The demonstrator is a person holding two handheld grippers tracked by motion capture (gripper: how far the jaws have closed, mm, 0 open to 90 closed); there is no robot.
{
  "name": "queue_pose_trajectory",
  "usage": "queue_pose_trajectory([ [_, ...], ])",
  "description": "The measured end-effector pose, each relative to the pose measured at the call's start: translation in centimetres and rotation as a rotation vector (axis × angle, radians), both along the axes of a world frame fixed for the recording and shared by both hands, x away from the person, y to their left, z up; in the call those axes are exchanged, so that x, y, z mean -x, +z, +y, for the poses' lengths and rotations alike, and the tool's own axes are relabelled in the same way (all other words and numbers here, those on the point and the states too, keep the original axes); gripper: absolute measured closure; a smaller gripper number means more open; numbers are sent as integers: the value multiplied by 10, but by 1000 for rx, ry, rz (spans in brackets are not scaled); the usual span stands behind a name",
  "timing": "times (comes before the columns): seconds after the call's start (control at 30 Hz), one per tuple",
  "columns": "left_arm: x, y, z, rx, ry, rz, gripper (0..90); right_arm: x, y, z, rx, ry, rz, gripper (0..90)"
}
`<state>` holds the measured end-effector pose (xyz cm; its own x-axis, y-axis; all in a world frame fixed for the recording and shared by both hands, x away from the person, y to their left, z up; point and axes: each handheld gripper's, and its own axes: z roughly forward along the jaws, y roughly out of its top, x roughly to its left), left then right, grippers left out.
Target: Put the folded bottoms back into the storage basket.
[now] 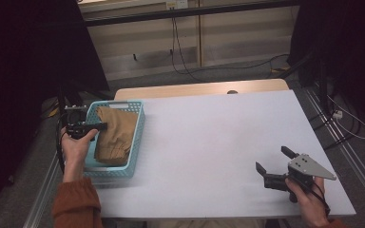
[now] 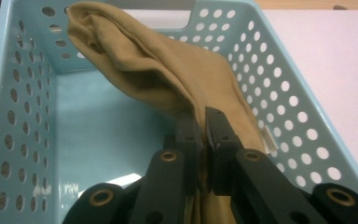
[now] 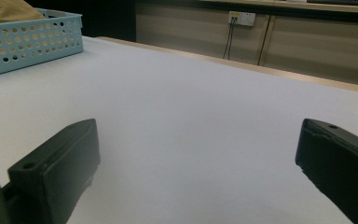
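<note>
- Tan cloth [image 2: 168, 74] lies in the pale blue basket [image 1: 138, 124] at the left of the high view, and my left claw [image 2: 204, 128] is clamped on it; in the left gripper view the two black jaws stand almost together with a fold of the fabric pinched between them.
- From that claw the cloth runs away toward the upper left of the left gripper view, so its long axis follows the basket's length, with its far end heaped against the far wall near the handle slot.
- In the high view the cloth [image 1: 116, 135] runs from the upper end of the basket down to the lower end, leaning on the right-hand wall.
- My left hand [image 1: 78, 142] sits at the basket's left rim, so this is plainly the nearer arm.
- My right claw [image 1: 275, 164] rests well apart at the lower right of the high view on the bare white tabletop [image 1: 209, 142], jaws spread wide with nothing between them.
- I judge the coming move to be a lift along the cloth's length, up over the rim.
</note>
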<state>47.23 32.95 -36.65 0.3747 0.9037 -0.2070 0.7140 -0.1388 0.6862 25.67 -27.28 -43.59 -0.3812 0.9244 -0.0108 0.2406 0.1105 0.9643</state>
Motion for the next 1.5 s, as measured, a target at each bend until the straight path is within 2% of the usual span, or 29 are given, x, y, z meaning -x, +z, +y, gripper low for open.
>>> queue_pose_trajectory([
  [0.37, -2, -12, 11, 15, 37, 14, 854, 0, 0, 0, 3, 3, 0, 0],
  [1.0, -4, -16, 13, -19, 52, 2, 853, 0, 0, 0, 4, 4, 1, 0],
  [1.13, -5, -18, 14, -10, 66, 0, 853, 0, 0, 0, 4, 5, 0, 0],
  [1.5, -6, -25, 19, -32, 94, 20, 851, 0, 0, 0, 4, 7, 1, 0],
])
